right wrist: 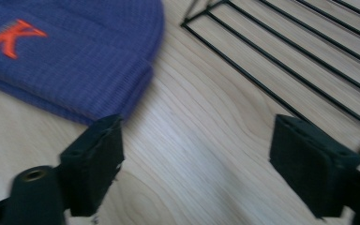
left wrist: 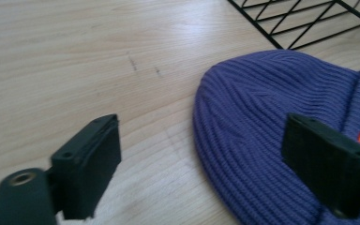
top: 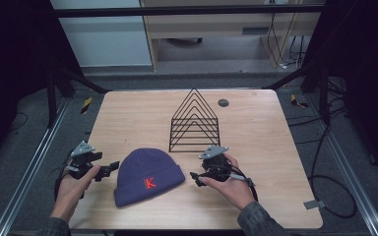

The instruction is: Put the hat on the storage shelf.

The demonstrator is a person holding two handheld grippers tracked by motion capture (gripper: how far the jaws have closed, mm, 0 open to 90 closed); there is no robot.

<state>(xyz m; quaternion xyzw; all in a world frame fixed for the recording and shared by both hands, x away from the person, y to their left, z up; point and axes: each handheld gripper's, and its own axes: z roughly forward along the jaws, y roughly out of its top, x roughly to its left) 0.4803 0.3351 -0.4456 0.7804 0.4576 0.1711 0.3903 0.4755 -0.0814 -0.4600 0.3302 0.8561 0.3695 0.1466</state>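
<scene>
Two hands, each with a black gripper

The left gripper is black, with a grey three-cornered plate on top and a dark cable hanging from it; the right gripper is black too, with the same kind of grey plate and a thin cable looping behind it; the left hand and the right hand both come out of dark grey sleeves; seen up close in the left gripper view, the fingers are flat black blocks with small round screw holes, and a round metal ring shows on the black part near the bottom corner; the fingers in the right gripper view look just the same.
</scene>
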